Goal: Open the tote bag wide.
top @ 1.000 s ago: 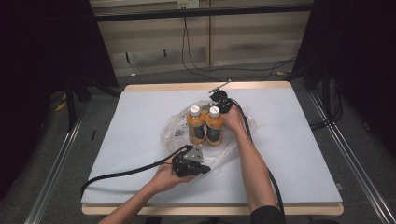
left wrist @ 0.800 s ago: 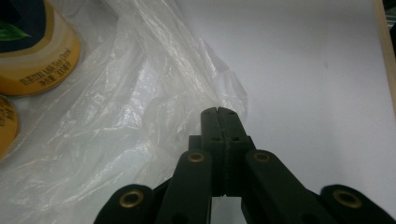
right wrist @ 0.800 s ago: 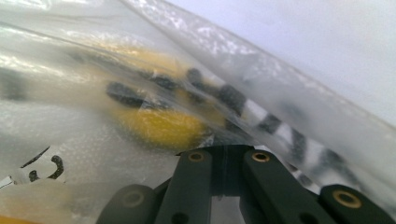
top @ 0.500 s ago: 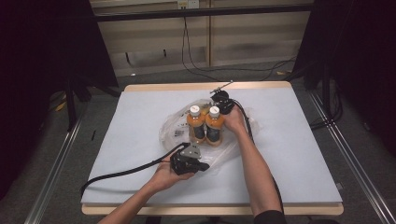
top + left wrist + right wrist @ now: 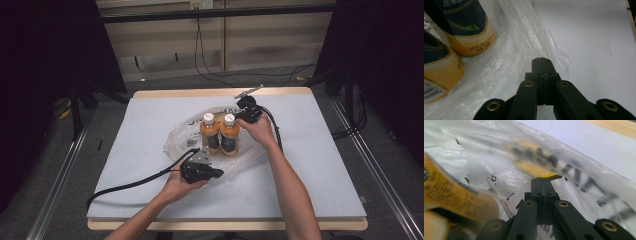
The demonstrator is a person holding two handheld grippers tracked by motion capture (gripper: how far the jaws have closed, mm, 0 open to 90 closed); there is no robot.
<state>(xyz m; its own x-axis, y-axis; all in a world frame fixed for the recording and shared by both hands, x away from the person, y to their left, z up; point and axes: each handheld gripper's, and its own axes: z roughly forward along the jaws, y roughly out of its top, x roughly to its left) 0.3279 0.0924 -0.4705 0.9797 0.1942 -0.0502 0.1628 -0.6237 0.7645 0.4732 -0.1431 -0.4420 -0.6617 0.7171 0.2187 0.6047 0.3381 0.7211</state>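
Two orange drink bottles with white caps [image 5: 210, 132] [image 5: 230, 134] stand side by side on a clear printed plastic bag [image 5: 177, 140] in the middle of the table. My left gripper [image 5: 219, 174] lies low in front of them, its jaws shut on the bag's near edge [image 5: 506, 57] at the tips [image 5: 541, 60]. The bottles' lower halves [image 5: 466, 27] [image 5: 439, 72] show to its left. My right gripper [image 5: 240, 116] is just behind and right of the bottles, shut on the bag's printed far edge [image 5: 499, 157], held up off the table. A blurred bottle [image 5: 454, 195] is close at its left.
The grey-white table top [image 5: 325, 165] has a wooden rim [image 5: 280, 91]. A black cable [image 5: 130, 182] trails left from my left gripper, another [image 5: 275, 132] runs along my right forearm. Dark floor, rails and wall cables lie beyond the table.
My right gripper has moved a little to the right and upward, drawing the bag's far edge with it. The left gripper and the bottles have stayed put.
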